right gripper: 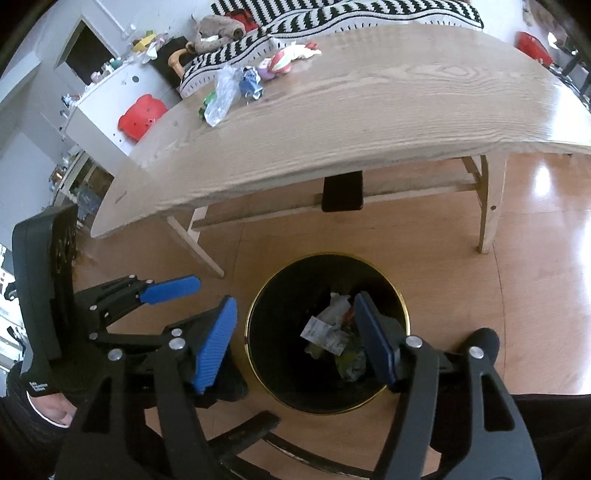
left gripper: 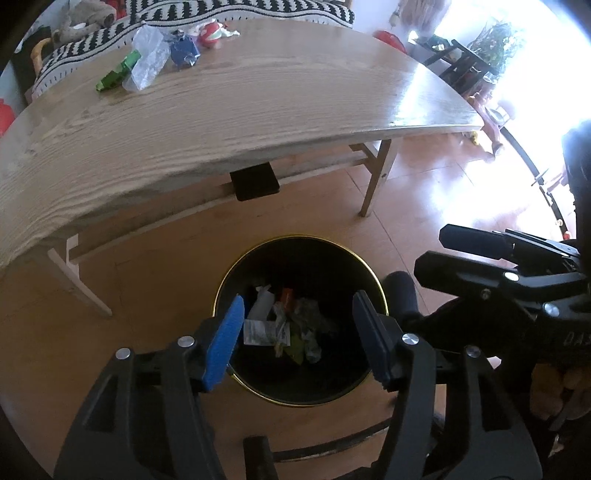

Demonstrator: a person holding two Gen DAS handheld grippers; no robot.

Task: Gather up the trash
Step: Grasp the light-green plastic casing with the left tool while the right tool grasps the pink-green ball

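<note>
Left wrist view: trash bin directly beneath empty left tool.

Trash in bin before table

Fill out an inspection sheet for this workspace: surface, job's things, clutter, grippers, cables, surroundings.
Surface: wooden table, mostly bare.
Job's things: black gold-rimmed bin on the floor, crumpled trash inside; clear plastic bag, green wrapper, blue wrapper on the table's far side.
Clutter: red-and-white item beside the wrappers.
Grippers: left gripper and right gripper open, empty, above the bin.
Cables: nothing seen.
Surroundings: striped sofa, white cabinet, plants.
</note>
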